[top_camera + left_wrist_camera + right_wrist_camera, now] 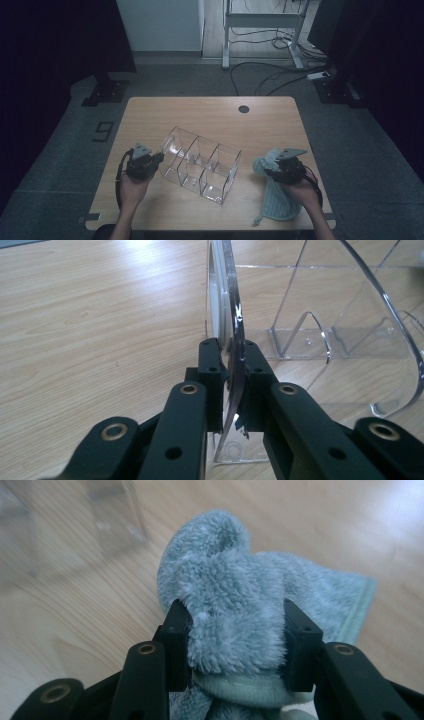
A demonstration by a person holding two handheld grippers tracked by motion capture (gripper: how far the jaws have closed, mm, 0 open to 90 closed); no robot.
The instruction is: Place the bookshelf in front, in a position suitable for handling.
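A clear plastic organizer with several compartments lies tilted in the middle of the wooden table. My left gripper is at its left end. In the left gripper view that gripper is shut on the organizer's thin curved end wall, one pad on each face. A pale blue fluffy cloth lies at the table's front right. My right gripper is over its far end. In the right gripper view this gripper is shut on a bunched fold of the cloth, which bulges up between the jaws.
A round black cable hole sits near the table's far edge. Beyond the table are a white desk frame and loose cables on the grey floor. Bare wood lies behind and in front of the organizer.
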